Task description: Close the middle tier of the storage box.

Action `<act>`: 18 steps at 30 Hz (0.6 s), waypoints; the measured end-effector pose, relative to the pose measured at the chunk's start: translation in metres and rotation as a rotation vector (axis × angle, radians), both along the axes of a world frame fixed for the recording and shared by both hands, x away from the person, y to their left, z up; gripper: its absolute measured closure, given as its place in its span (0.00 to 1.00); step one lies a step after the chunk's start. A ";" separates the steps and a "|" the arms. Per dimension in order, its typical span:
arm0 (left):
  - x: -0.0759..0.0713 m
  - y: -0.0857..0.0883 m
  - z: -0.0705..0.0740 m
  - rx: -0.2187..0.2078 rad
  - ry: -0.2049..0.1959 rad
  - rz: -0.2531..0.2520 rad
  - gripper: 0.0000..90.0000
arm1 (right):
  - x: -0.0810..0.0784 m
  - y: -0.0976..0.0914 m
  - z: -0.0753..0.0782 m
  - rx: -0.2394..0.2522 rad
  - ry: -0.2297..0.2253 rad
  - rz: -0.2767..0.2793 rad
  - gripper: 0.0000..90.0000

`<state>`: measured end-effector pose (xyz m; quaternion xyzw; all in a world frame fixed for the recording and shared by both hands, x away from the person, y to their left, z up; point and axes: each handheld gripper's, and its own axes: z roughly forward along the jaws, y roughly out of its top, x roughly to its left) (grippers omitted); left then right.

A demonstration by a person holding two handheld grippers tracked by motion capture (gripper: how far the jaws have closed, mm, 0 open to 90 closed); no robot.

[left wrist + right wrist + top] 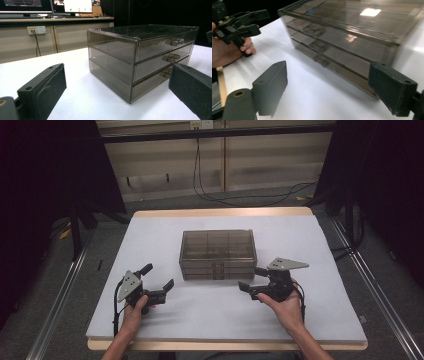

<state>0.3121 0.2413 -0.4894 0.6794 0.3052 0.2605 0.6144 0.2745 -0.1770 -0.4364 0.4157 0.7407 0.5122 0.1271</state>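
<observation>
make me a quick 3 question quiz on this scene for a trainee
1. True or false: the left tool is shut on a drawer handle.
2. How many drawers does the smoky clear drawer box have? A) two B) three C) five
3. Fill in: the box stands on a ____ mat that covers the table.

Key:
1. False. Both the left tool and the right tool are open and hold nothing, short of the box.
2. B. Three drawers are stacked, each with a small handle.
3. White.

White tabletop (165,235) – black cables (210,190) trail on the floor beyond, monitors (47,5) behind
</observation>
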 end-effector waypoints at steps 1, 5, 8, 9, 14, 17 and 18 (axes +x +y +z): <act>0.000 0.001 0.000 0.001 0.002 0.001 0.01 | -0.001 -0.005 0.000 -0.005 -0.008 -0.012 0.16; 0.001 0.001 0.000 -0.019 0.008 0.007 0.01 | -0.006 -0.018 0.002 -0.009 -0.006 -0.048 0.13; 0.000 0.000 0.000 -0.009 0.006 0.002 0.01 | -0.008 -0.027 0.005 -0.010 -0.012 -0.070 0.13; 0.001 0.001 0.000 0.013 -0.003 -0.003 0.01 | -0.010 -0.031 0.006 -0.013 -0.013 -0.079 0.12; 0.000 0.000 0.000 0.002 -0.003 -0.002 0.01 | -0.019 -0.054 0.009 -0.036 -0.025 -0.123 0.11; 0.000 0.000 0.000 0.002 -0.003 -0.001 0.01 | -0.024 -0.065 0.008 -0.042 -0.023 -0.145 0.10; 0.000 0.000 0.000 0.002 -0.003 -0.001 0.01 | -0.026 -0.069 0.008 -0.045 -0.022 -0.150 0.10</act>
